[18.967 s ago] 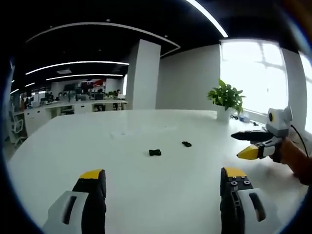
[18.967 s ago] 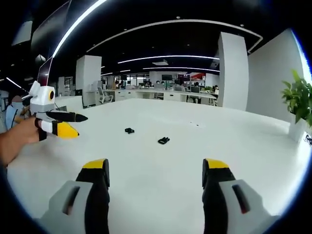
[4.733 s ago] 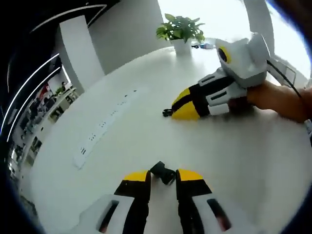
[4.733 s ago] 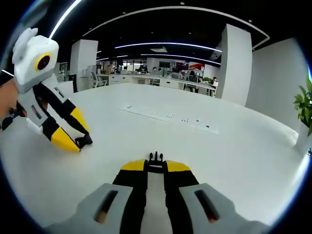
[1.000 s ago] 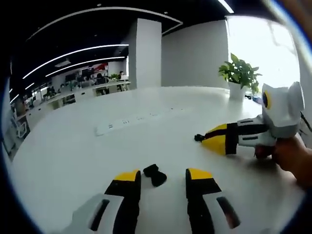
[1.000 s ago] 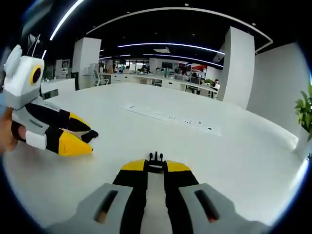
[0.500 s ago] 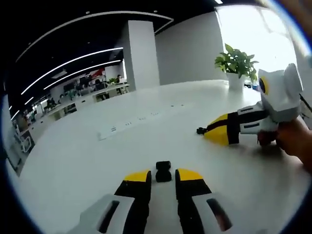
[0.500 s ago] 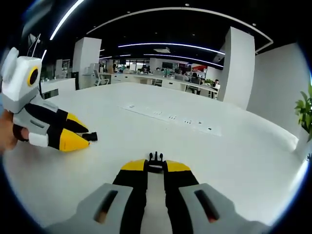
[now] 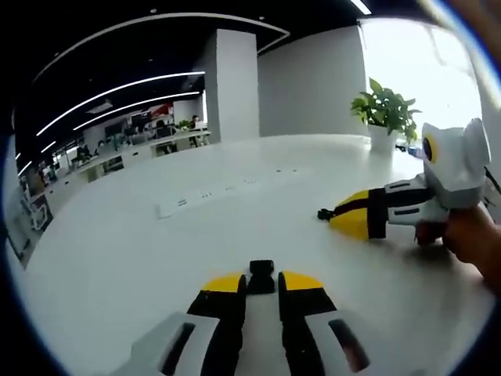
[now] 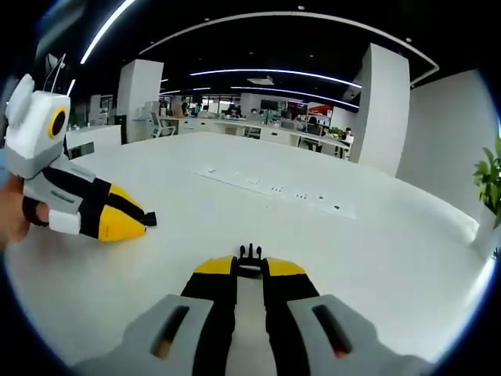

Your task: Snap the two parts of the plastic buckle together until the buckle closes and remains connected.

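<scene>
We clench each buckle half, left claw [image 9: 261, 283] on socket [image 9: 261, 276], right claw [image 10: 250, 266] on prongs [image 10: 250, 252], well apart, unjoined.

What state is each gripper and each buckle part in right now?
left gripper: shut on the socket half.
socket half: pinched between the jaw tips, unjoined.
right gripper: shut on the pronged half.
pronged half: prongs sticking out past the jaw tips, apart from its mate.

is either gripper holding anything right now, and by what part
Both are. The left gripper pinches the socket half by its rear end; the right gripper pinches the pronged half by its base, prongs pointing forward.
</scene>
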The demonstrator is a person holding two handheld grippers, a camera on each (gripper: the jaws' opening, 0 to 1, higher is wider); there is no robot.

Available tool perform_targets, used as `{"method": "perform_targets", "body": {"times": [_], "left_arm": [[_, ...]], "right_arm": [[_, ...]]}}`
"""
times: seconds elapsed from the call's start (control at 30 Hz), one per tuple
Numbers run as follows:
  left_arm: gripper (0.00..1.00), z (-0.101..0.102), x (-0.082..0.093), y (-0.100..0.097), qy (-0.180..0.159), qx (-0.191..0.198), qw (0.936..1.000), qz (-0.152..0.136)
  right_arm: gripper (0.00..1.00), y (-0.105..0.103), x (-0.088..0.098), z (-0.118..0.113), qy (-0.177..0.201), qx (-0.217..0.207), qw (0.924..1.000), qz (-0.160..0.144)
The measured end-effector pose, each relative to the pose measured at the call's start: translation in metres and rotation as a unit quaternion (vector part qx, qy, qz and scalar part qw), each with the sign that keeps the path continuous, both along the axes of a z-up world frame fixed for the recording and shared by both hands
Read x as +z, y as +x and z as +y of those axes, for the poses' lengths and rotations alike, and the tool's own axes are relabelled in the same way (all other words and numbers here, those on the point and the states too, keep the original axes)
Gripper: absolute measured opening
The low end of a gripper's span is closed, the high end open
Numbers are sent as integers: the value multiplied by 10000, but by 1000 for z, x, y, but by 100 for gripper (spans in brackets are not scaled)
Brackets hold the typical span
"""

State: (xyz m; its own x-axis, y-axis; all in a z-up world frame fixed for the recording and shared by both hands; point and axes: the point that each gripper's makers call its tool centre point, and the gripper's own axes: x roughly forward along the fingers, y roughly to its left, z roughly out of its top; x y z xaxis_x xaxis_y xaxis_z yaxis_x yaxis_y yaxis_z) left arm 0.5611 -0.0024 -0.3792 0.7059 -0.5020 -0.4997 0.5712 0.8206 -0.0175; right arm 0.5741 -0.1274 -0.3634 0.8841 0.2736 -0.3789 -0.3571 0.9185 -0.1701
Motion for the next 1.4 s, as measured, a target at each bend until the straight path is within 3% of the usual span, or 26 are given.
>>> {"method": "perform_targets", "body": {"times": [0.6,1.23,1.4], "left_arm": [[12,-5,8,-17,74,-170,9997,-160],[12,-9,6,-4,89,-324,9993,-173],[11,-8,5,-3,-130,-337,9993,-43]], "right_arm": [[12,5,0,0,-1,14,10000,-1],[12,12,-1,-2,-9,34,10000,-6],[12,12,-1,-1,-6,41,10000,-6]]}}
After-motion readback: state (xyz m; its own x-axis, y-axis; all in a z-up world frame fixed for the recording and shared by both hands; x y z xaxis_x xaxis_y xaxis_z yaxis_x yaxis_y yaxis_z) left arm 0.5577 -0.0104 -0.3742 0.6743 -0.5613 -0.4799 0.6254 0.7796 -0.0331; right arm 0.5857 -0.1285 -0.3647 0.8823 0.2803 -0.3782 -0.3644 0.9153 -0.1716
